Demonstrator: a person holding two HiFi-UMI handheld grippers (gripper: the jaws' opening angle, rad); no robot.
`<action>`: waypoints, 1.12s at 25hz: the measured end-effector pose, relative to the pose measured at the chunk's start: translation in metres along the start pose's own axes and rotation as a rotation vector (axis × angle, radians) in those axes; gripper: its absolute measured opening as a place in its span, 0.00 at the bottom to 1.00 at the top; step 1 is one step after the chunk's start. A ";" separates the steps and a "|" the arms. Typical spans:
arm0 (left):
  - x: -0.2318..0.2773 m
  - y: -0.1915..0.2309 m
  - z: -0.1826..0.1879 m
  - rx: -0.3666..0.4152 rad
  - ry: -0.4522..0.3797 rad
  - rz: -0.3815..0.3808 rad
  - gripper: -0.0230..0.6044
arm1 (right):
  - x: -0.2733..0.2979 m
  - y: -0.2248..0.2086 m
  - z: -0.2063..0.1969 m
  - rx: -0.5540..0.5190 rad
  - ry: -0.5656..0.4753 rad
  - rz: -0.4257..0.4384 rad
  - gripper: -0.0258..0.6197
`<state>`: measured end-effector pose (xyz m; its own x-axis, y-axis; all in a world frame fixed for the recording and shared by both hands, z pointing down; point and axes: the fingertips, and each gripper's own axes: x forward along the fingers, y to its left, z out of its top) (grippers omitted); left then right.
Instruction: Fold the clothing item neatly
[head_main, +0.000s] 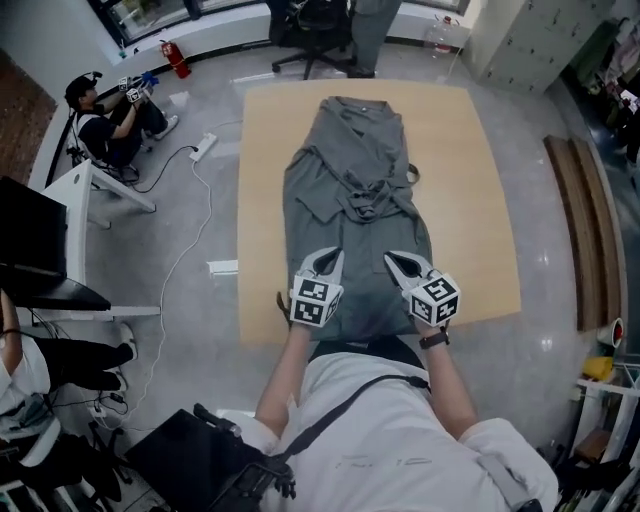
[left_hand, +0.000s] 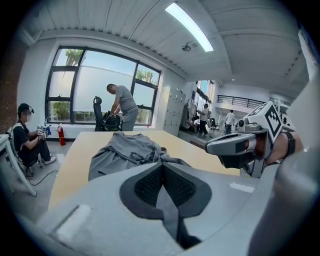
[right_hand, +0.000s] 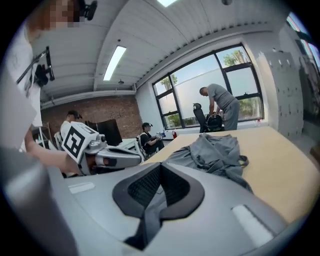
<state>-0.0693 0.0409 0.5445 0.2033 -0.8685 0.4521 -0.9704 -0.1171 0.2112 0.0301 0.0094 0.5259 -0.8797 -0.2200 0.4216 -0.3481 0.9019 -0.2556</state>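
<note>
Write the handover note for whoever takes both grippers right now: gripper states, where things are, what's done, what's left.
Left gripper: shut, pinching the near hem of the grey fabric garment.
Right gripper: shut on the same hem, alongside the left.
Garment: laid lengthwise on the light wooden table, bunched around the middle.
Done: near hem gripped at two points.
Left: probably carry the hem toward the far end, lay it flat, then finish folding.

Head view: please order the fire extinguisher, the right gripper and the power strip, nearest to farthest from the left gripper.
1. Right gripper, just beside it.
2. Power strip, on the floor left of the table.
3. Fire extinguisher, far back on the left.
</note>
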 end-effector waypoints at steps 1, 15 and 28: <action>-0.006 -0.003 0.000 0.003 0.000 0.012 0.04 | -0.002 0.004 0.000 0.023 -0.020 0.017 0.05; -0.080 -0.120 -0.124 -0.021 0.207 0.154 0.04 | -0.119 0.036 -0.131 0.204 -0.013 0.067 0.05; -0.153 -0.009 -0.227 -0.131 0.456 0.452 0.20 | -0.149 -0.024 -0.229 0.262 0.160 -0.255 0.30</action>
<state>-0.0620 0.2843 0.6697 -0.1582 -0.5238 0.8370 -0.9550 0.2965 0.0051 0.2433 0.1056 0.6686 -0.6998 -0.3451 0.6254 -0.6379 0.6960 -0.3297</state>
